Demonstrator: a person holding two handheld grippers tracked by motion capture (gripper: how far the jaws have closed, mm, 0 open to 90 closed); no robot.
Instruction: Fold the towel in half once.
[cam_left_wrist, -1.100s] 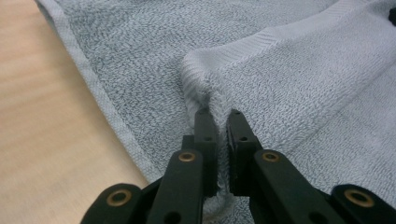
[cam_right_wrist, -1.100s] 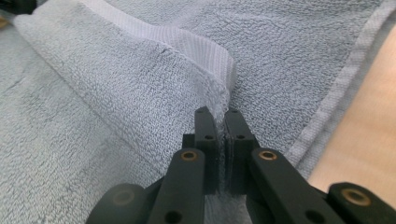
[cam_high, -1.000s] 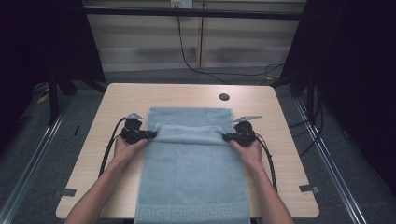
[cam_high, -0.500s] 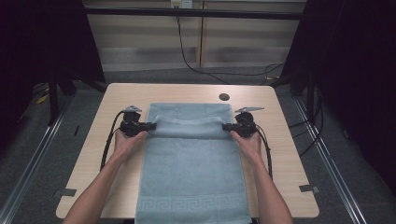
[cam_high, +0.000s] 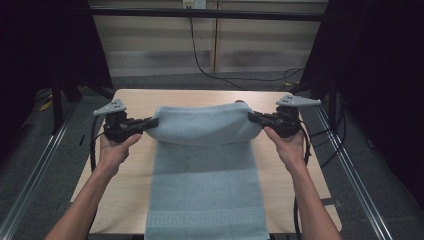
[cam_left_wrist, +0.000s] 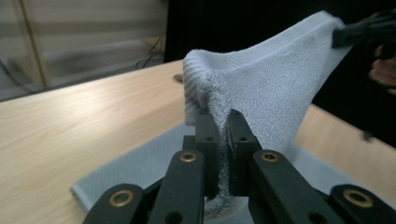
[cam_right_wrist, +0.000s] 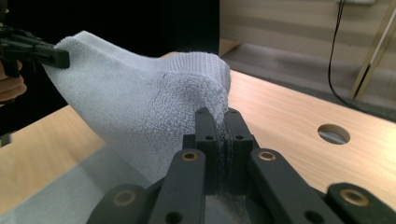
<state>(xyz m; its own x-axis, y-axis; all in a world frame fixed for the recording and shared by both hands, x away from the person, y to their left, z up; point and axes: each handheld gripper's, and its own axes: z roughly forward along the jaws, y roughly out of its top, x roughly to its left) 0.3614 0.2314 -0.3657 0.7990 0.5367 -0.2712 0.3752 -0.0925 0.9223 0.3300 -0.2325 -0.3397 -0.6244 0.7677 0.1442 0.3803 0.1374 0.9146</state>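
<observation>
Pale blue towel (cam_high: 205, 170), terry weave, lying lengthwise down the middle of the surface (cam_high: 135, 175), near end with a woven key-pattern band hanging at or just past the near edge; exact overhang hard to judge from the high view. Far end lifted clear of the surface and held stretched between the two grippers, sagging slightly in the middle, forming a rounded hump above the flat part. Flat part of the towel resting on the wood beneath the raised end.

Left gripper (cam_high: 152, 121) clamped on the far-left corner of the towel; in the left gripper view jaws pressed together with the bunched hem (cam_left_wrist: 223, 154) pinched between them. Right gripper (cam_high: 252, 117) clamped likewise on the far-right corner; in the right gripper view cloth squeezed in the narrow slit between the jaws. Both grippers held level, pointing inward toward each other, above the surface. Grey three-cornered plate on top of each.

Round hole (cam_right_wrist: 333, 134) in the surface beyond the towel, right of centre. Black cable (cam_high: 200, 55) trailing across the floor behind the surface.
</observation>
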